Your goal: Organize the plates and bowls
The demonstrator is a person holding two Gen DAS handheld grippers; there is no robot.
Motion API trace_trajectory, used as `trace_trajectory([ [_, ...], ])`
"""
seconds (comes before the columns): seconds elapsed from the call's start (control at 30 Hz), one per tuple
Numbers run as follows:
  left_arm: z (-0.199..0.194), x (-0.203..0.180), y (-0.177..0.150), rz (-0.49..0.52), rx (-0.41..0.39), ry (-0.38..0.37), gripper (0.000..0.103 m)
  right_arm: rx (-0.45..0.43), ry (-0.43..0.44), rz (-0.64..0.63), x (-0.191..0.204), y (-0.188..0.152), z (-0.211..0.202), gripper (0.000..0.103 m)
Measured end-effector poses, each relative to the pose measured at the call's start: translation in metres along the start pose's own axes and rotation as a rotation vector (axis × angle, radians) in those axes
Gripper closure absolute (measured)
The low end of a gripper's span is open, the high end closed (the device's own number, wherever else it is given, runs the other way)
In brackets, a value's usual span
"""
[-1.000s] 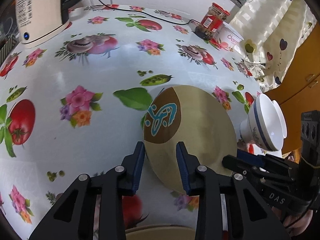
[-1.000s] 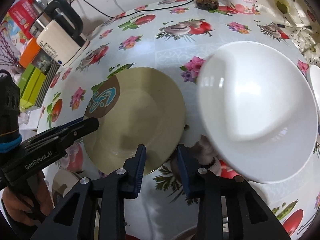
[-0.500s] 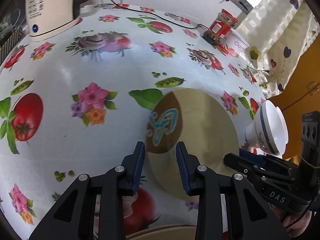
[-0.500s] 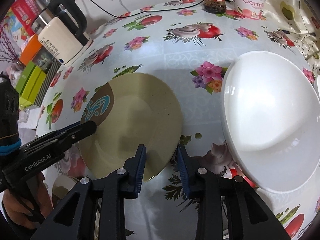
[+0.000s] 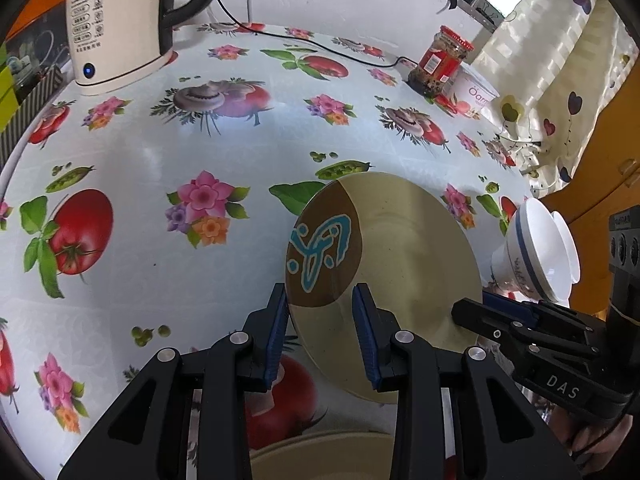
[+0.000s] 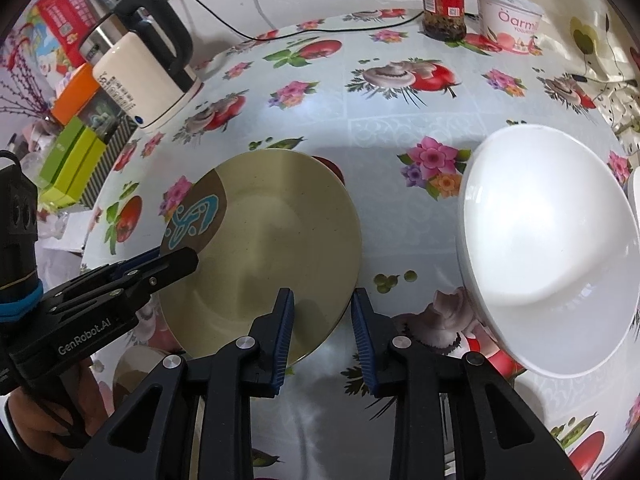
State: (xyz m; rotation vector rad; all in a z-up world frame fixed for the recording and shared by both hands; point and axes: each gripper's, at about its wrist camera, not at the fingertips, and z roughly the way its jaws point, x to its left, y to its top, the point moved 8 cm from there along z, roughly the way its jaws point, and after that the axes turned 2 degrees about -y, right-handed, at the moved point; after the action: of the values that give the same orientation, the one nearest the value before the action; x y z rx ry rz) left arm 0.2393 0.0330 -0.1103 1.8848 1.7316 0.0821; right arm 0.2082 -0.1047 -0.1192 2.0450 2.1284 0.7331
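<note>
A beige plate [image 5: 400, 256] with a brown patch and blue mark is held tilted above the floral table; it also shows in the right wrist view [image 6: 272, 252]. My left gripper [image 5: 320, 320] has its fingers on either side of the plate's near rim. My right gripper [image 6: 322, 320] has its fingers on either side of the opposite rim. A large white bowl [image 6: 552, 248] sits to the right. A small white bowl with a blue stripe [image 5: 536, 252] lies tilted at the table's right edge. Another beige plate [image 5: 320, 456] lies below.
A cream electric kettle [image 5: 116, 20] stands at the back left, its cable running across the back. A red-lidded jar [image 5: 440, 60] and a yogurt tub [image 5: 476, 94] stand at the back right. Green and orange boxes [image 6: 76, 148] sit left of the table.
The beige plate has risen off the table and tilted, carried between both grippers. Both cameras have pulled back and up, showing more of the table.
</note>
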Motion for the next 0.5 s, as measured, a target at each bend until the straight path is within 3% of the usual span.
trace_trajectory([
  [0.5,-0.042,-0.002,-0.020,-0.025,-0.057,0.032,0.069,-0.029,0.024,-0.055,0.021,-0.010,-0.026,0.075],
])
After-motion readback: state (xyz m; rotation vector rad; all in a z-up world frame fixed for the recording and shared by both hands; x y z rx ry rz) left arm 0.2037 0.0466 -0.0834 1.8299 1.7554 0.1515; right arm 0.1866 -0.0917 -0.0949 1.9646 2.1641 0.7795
